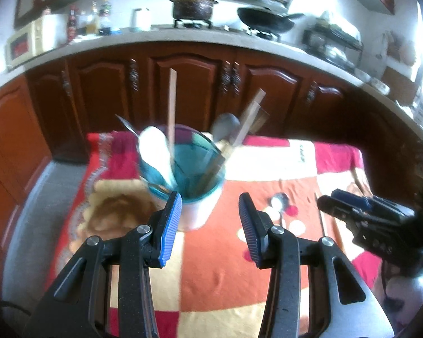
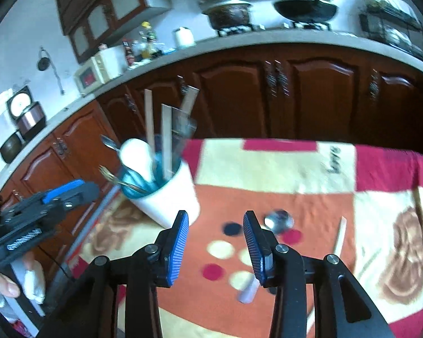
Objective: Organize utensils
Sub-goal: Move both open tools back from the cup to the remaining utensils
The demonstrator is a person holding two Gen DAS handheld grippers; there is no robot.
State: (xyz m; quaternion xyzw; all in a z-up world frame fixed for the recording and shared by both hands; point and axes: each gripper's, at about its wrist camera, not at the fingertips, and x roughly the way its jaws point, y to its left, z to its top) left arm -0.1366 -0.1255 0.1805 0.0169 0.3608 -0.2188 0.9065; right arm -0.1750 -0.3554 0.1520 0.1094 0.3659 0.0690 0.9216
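A white cup with a teal inside (image 1: 196, 214) (image 2: 169, 197) stands on the patterned tablecloth (image 1: 211, 281). It holds a white ladle (image 1: 155, 152), wooden sticks (image 1: 172, 104), a fork (image 2: 110, 176) and other utensils. My left gripper (image 1: 210, 197) is open and empty, with the cup just beyond its left finger. A metal spoon (image 1: 279, 200) (image 2: 279, 221) lies on the cloth past my right gripper's (image 2: 215, 214) right finger. That gripper is open with nothing between its pads. A pale stick (image 2: 339, 236) (image 1: 321, 217) lies to the right of the spoon.
Dark wooden cabinets (image 1: 183, 84) and a counter with a microwave (image 1: 28, 42), pots and bottles run behind the table. The floor (image 1: 28, 211) shows past the table's left edge. A person's hand (image 2: 2, 284) holds the left gripper (image 2: 56, 197). The right gripper (image 1: 361, 211) shows at the right edge.
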